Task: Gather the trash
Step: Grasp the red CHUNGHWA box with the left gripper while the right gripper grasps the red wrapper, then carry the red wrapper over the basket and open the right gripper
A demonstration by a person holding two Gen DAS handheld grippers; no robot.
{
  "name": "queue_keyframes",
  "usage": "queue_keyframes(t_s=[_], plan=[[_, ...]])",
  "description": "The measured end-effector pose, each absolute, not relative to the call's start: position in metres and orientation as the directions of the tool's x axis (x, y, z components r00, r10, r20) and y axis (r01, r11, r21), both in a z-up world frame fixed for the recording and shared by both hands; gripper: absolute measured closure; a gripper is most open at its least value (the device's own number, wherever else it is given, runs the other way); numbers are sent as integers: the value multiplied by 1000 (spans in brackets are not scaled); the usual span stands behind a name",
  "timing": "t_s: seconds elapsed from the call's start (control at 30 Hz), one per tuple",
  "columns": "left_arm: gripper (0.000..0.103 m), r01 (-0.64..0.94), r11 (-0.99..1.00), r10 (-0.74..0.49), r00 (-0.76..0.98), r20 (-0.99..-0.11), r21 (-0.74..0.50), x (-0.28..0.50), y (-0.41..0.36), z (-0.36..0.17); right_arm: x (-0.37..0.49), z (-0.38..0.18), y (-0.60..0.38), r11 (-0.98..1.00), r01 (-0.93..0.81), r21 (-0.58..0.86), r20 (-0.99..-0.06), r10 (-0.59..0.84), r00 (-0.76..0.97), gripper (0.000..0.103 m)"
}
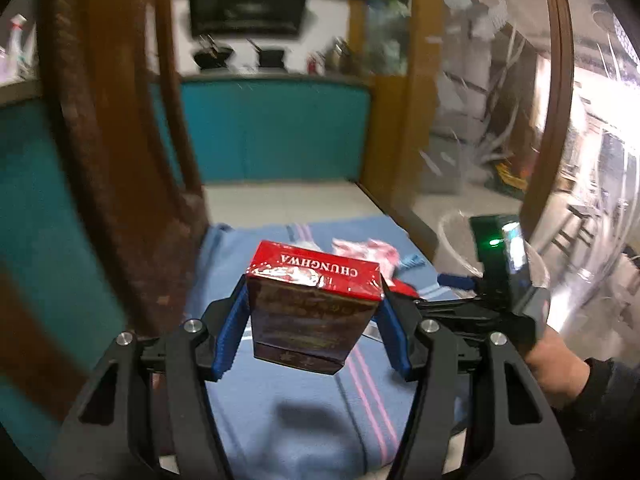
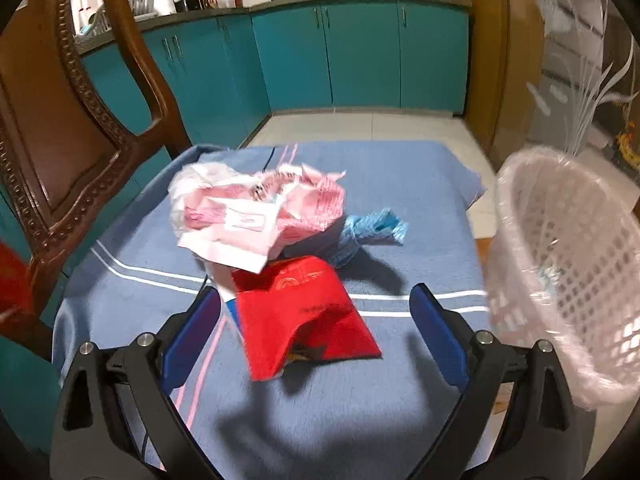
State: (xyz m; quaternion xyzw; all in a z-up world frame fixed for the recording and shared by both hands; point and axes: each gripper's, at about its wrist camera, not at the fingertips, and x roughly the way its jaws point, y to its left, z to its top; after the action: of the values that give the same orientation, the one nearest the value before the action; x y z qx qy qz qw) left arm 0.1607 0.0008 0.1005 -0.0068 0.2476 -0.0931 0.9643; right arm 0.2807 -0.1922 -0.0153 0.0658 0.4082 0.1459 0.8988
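My left gripper [image 1: 312, 312] is shut on a red Chunghwa cigarette pack [image 1: 314, 300] and holds it above the blue cloth [image 1: 288, 432]. My right gripper [image 2: 316, 316] is open and empty, its jaws on either side of a flat red packet [image 2: 308, 316] lying on the cloth [image 2: 400, 176]. Beyond the packet lie crumpled pink and white wrappers [image 2: 256, 212] and a twisted blue plastic scrap [image 2: 368, 232]. A pink mesh bin [image 2: 568, 280] lined with clear plastic stands at the right edge of the table. The right gripper also shows in the left wrist view [image 1: 452, 280].
A carved wooden chair [image 2: 64, 132] stands at the table's left side. Teal kitchen cabinets [image 2: 360, 52] run behind the table. A glass door with a wooden frame [image 2: 580, 60] is on the right. The bin's rim [image 1: 452, 224] shows in the left wrist view.
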Motion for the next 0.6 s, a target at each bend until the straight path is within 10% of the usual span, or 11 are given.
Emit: queue_keyframes(t_s=[0.23, 0.6], plan=[[43, 109, 987, -152, 854, -498, -115, 152, 20, 88, 271, -20, -187, 935, -267, 232, -741, 348, 575, 59], [43, 100, 985, -159, 832, -532, -138, 165, 22, 81, 166, 69, -223, 905, -326, 275, -591, 426, 685, 61]])
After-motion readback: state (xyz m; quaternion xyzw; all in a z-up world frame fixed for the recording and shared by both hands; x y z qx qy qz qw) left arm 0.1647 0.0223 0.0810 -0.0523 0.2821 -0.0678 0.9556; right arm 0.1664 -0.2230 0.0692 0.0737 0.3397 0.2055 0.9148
